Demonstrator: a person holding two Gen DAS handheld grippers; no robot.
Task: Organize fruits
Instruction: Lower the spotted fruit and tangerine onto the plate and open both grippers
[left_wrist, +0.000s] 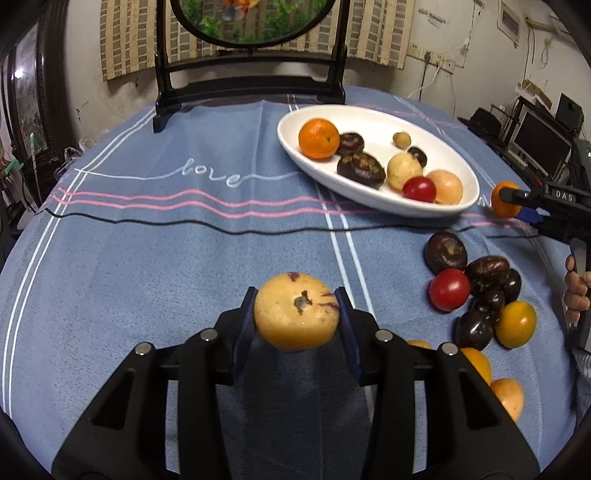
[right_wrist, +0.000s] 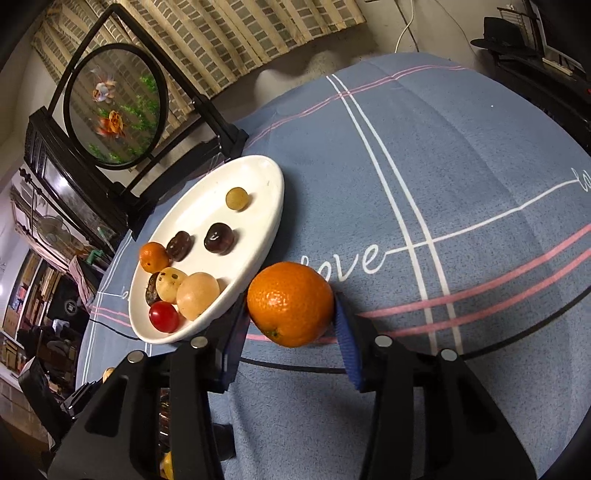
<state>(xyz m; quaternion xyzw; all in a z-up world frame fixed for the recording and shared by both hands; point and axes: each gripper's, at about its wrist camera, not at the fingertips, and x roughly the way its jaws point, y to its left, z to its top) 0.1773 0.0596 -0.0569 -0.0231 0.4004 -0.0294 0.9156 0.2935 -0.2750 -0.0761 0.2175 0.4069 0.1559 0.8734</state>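
Fruit in both grippers, white dish part-filled

Left gripper (left_wrist: 297, 314), bottom centre of the left wrist view, is clamped on a pale yellow fruit with purple streaks (left_wrist: 296, 312); both blue pads press its sides and it hangs above the blue tablecloth (left_wrist: 147, 258). Right gripper (right_wrist: 291, 314) grips an orange mandarin (right_wrist: 290, 303) just beside the near rim of the white oval dish (right_wrist: 258, 177); whether the mandarin rests on the cloth or is lifted is unclear. In the left wrist view that gripper shows only partly at the right edge, the mandarin half hidden behind a finger, and a few fingers of the person's hand (left_wrist: 576, 291) are cut off by the frame.

The dish holds a mandarin, dark brown chestnut-like fruits, a cherry tomato, pale round fruits and a small greenish one; a dark piece is mostly hidden behind the pale ones in the right wrist view. A loose heap (left_wrist: 480, 295) at right of the left wrist view has dark fruits, a tomato and orange ones; the lowest are partly hidden by the gripper body.

Writing: "love" (left_wrist: 210, 173) stitched in white on the cloth; in the right wrist view the first letter is covered by the mandarin. "DAS" reads on the right gripper; the rest is too small. The round goldfish panel (right_wrist: 114, 107) in a black stand is cropped at the top of the left wrist view. A thin black cable (left_wrist: 184, 221) crosses the cloth.
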